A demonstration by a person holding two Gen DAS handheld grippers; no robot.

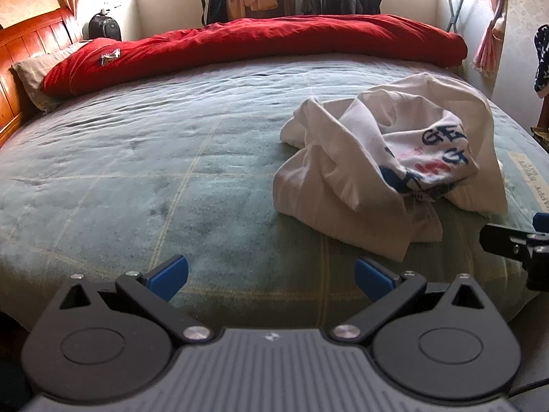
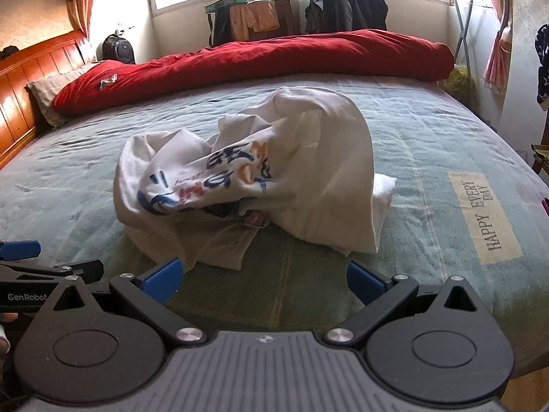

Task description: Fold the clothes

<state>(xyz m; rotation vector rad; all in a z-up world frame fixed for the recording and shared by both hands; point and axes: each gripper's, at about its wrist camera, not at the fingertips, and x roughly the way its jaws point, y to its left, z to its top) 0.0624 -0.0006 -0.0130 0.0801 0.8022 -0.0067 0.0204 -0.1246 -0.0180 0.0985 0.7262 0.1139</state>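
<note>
Wooden headboard (image 1: 24, 58): occupies the far left edge of the bed in both wrist views. A grey pillow (image 1: 31, 75) lies against it, partly covered by the red duvet (image 1: 240, 44), which is rolled in a long ridge across the far side of the mattress.

Left gripper (image 1: 271, 276): positioned low at the near edge of the bed, over bare green bedspread (image 1: 137, 171). Its blue fingertips (image 1: 170, 274) stand wide apart with only bedspread between them; it holds nothing. In the right wrist view its black body and one blue tip appear at the left edge, beside the right gripper.

White T-shirt (image 2: 247, 178): lies crumpled in a heap on the bedspread, right of the mattress centre in the left wrist view and nearly centred in the right wrist view. A printed panel with blue, red and orange lettering faces the cameras, folded in on itself. The near hem rests flat on the bedspread, just ahead of the right gripper's left fingertip; whether it touches that tip cannot be determined.

Right gripper (image 2: 262, 279): fingers spread wide, nothing clamped, aimed at the heap.

Label (image 2: 485, 218): a beige patch reading "HAPPY EVERY DAY" is printed on the bedspread to the right of the shirt, well apart from it.

Background: dark jackets (image 2: 350, 3) hang on a rack before the window.
</note>
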